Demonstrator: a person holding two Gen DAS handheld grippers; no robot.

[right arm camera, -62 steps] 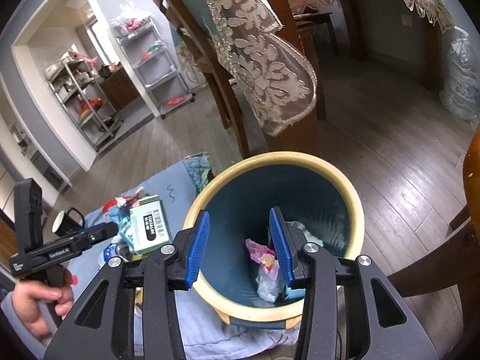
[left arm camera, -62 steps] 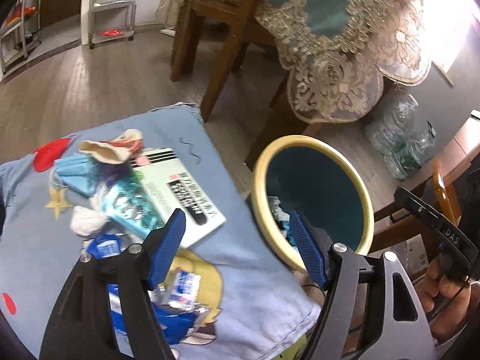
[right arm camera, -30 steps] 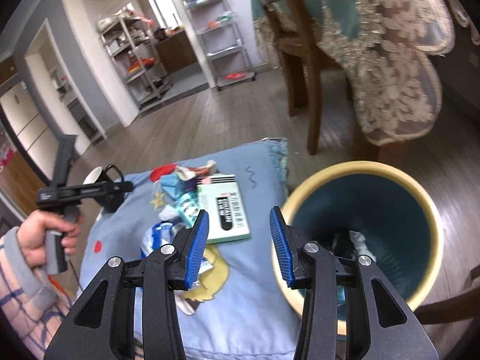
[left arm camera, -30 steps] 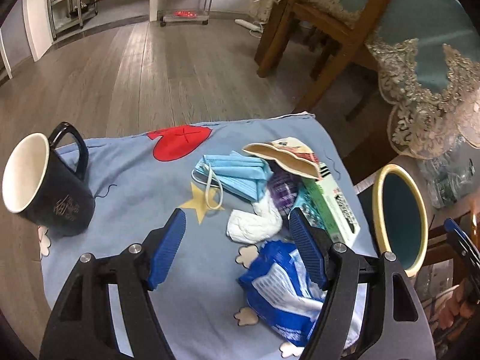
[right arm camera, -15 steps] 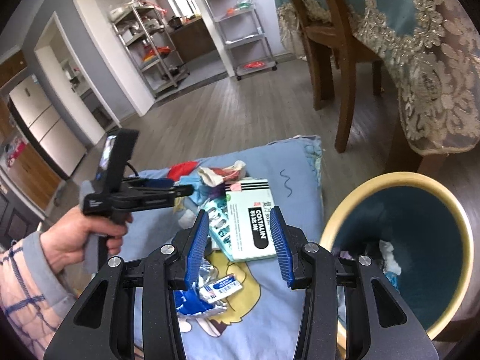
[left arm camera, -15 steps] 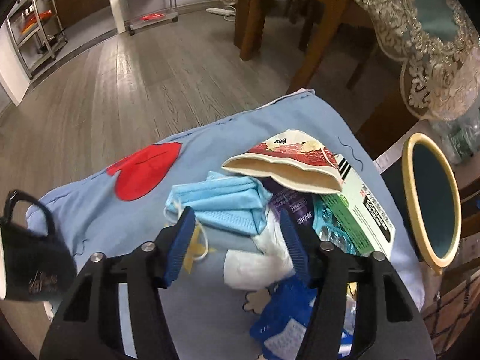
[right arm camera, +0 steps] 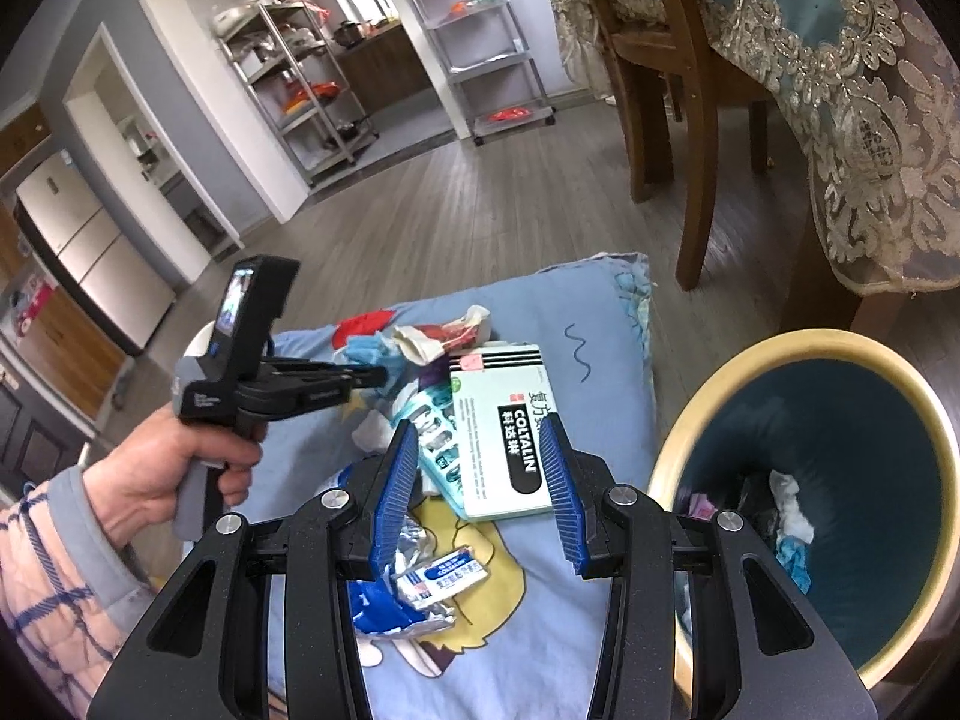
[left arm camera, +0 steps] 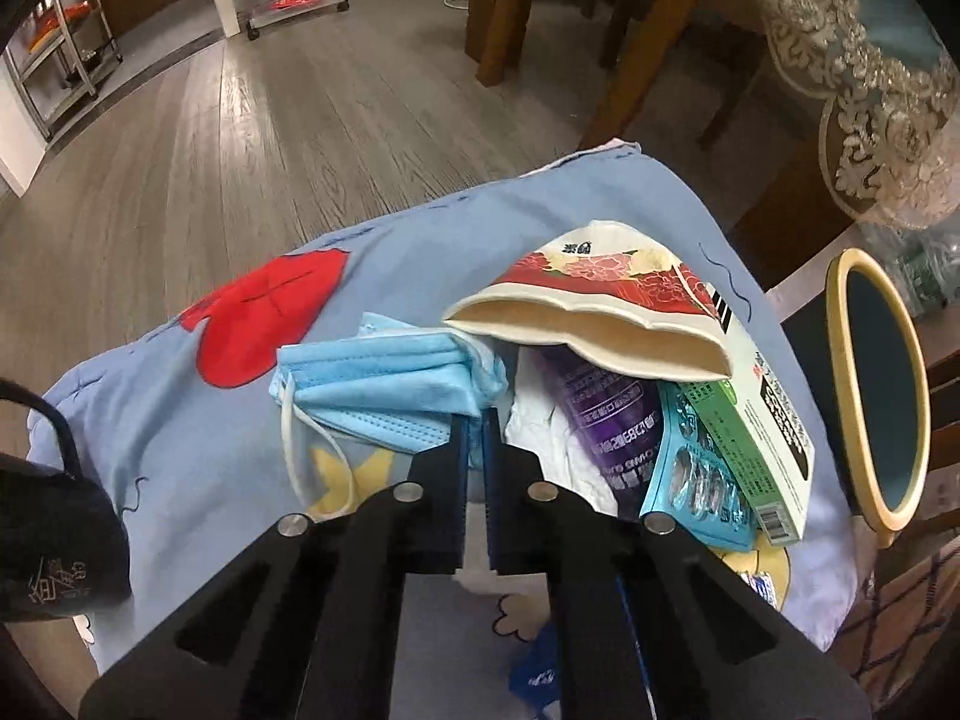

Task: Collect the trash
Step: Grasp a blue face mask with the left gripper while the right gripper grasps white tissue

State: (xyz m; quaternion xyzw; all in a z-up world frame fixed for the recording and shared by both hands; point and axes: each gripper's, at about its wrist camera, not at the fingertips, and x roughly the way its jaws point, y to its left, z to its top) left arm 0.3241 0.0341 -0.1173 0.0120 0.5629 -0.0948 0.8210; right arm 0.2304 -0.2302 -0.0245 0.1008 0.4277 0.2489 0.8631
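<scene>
Trash lies heaped on a blue cartoon cushion (left arm camera: 180,420): a blue face mask (left arm camera: 384,384), a crushed paper cup (left arm camera: 600,312), a purple wrapper (left arm camera: 606,420), a blister pack (left arm camera: 696,480) and a green-white medicine box (left arm camera: 762,420). My left gripper (left arm camera: 474,420) points steeply down and is shut on the mask's right edge; the right wrist view shows it (right arm camera: 372,375) at the mask (right arm camera: 360,354). My right gripper (right arm camera: 478,423) hangs open above the medicine box (right arm camera: 510,438), holding nothing. A yellow-rimmed bin (right arm camera: 780,354) with trash inside stands right of the cushion.
A black mug (left arm camera: 54,516) sits at the cushion's left end. A blue wrapper (right arm camera: 384,606) and a small sachet (right arm camera: 444,573) lie near my right gripper. Wooden chair legs (right arm camera: 696,180) and a lace tablecloth (right arm camera: 870,120) stand behind. Metal shelves (right arm camera: 480,30) line the far wall.
My left gripper came down onto the mask and its jaws went from wide open to shut. My right gripper swung left from over the bin to over the cushion.
</scene>
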